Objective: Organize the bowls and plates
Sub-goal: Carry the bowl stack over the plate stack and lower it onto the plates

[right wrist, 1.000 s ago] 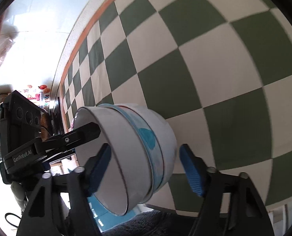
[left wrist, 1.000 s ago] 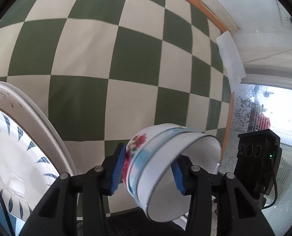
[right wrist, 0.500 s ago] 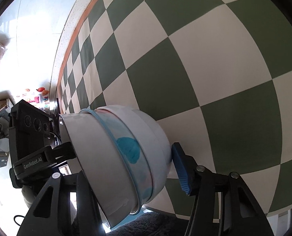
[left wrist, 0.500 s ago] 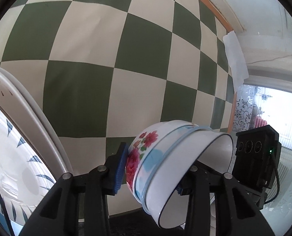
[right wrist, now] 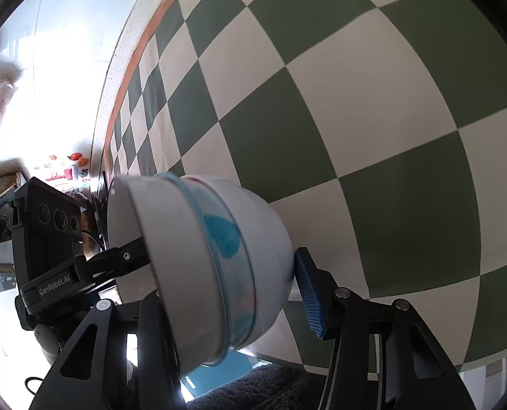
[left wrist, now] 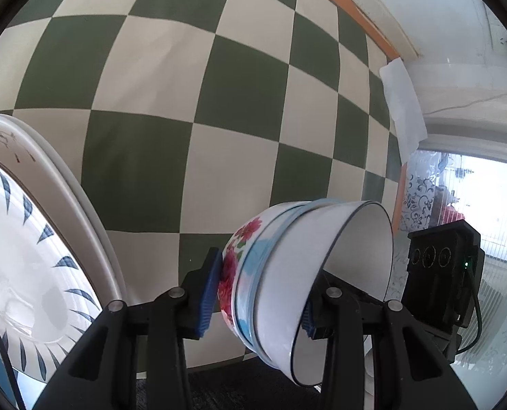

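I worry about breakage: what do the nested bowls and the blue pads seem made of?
White floral nested bowls: probably glazed ceramic or enamel, given the glossy surface, printed flowers and thin dark rim; which one is unclear. Ridged blue pads on the right tool: likely rubber or soft plastic, matte and grooved.

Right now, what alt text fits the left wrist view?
The left claw clamps nested bowls, tilted on their side above a green-and-white checkered tablecloth. Stacked plates lie at left.
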Tool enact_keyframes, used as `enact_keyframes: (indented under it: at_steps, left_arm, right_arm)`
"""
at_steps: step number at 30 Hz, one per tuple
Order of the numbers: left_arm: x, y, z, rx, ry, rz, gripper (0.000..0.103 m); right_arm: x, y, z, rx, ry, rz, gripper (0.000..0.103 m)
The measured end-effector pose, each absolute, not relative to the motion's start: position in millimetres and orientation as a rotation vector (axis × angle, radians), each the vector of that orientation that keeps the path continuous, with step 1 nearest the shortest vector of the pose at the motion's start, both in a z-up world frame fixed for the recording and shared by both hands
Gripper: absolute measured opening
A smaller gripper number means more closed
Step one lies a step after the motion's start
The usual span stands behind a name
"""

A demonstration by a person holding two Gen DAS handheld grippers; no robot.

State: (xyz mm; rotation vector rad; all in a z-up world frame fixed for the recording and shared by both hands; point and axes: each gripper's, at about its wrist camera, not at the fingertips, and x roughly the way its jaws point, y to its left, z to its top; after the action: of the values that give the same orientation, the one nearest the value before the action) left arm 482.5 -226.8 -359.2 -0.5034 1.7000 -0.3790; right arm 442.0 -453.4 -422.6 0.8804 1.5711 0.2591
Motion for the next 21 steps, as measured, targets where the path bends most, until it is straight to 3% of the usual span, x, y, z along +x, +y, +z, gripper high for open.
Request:
enact_keyframes:
  at_steps: [12,21]
  left_arm:
    - [491.1,-199.3,-324.3,-0.575,1.619,-0.327,0.035]
    - [485.8,-134.7,-290.7,-0.652,1.529,-0.232,0.035]
  right_arm:
    - [482.1,-430.1,-385.6,0.726,1.53,0.356,0.051]
    - [513.7,-376.9,-348.5,0.641,1.54,0.496,0.05]
